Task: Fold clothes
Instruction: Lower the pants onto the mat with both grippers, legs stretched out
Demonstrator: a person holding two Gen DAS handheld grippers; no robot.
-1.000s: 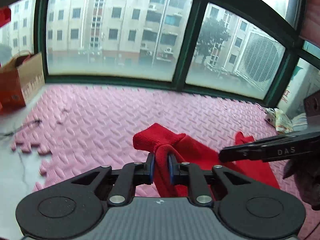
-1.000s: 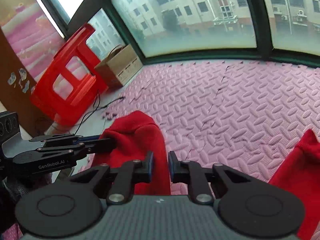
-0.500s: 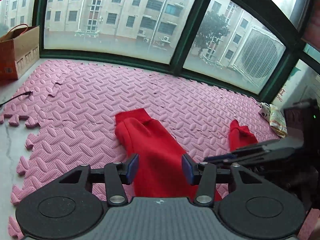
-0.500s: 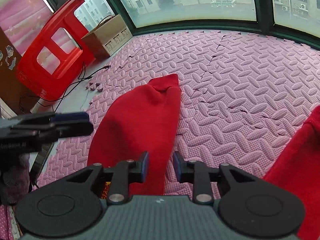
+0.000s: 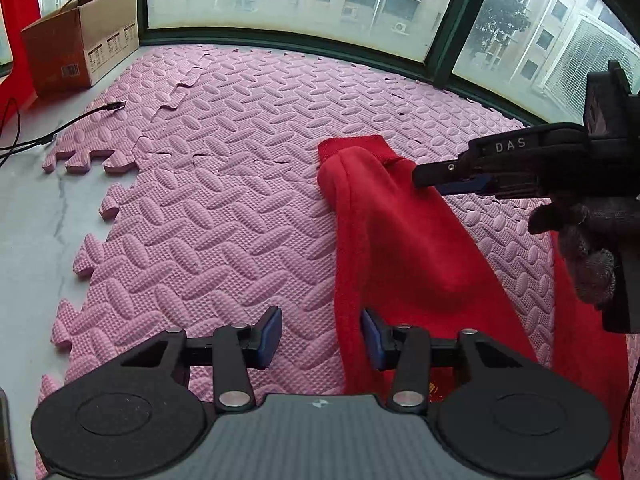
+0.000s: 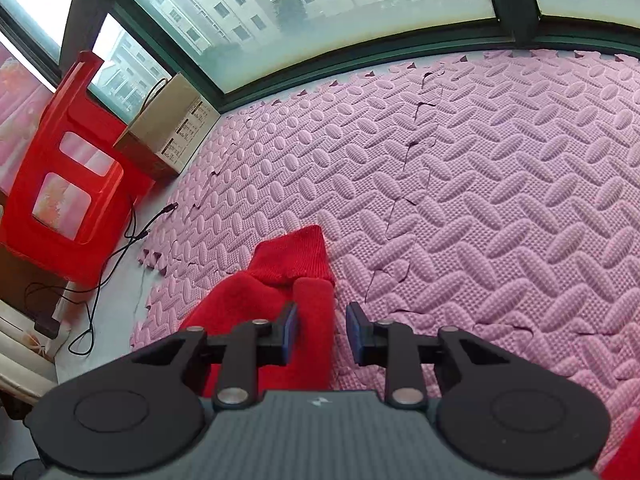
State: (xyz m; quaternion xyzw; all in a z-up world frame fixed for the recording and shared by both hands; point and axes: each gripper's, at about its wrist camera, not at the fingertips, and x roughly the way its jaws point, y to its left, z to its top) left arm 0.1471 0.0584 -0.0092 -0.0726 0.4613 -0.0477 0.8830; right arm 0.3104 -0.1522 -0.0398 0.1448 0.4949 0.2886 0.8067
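A red sweater [image 5: 404,248] lies spread on the pink foam puzzle mat [image 5: 224,216], one sleeve stretched out flat with its ribbed cuff [image 5: 352,148] pointing toward the window. The left gripper [image 5: 320,338] hangs low over the near part of the garment, its blue-padded fingers [image 5: 269,336] spread wide with nothing between them; the sleeve's left edge runs just inside the right-hand pad. The right gripper [image 5: 448,178] reaches in from the right side of the left wrist view, held by a hand in a dark glove [image 5: 588,248], its tips over the sleeve close to the cuff. In the right wrist view that same gripper [image 6: 322,334] stands parted, clamping nothing, with the sleeve's right edge passing under the gap and the cuff [image 6: 296,256] just ahead of it. To the left of the sleeve the mat is bare as far as its jagged interlocking border [image 5: 100,184], beyond which pale marble-look floor [image 5: 36,216] shows with a black cable [image 5: 60,132] trailing across it. A cardboard box [image 5: 80,40] and a red plastic stool [image 6: 64,184] stand by the window at the far left, well apart from the sweater. To the right of the sleeve, in the right wrist view, the mat also runs bare up to the dark green window frame [image 6: 400,60].
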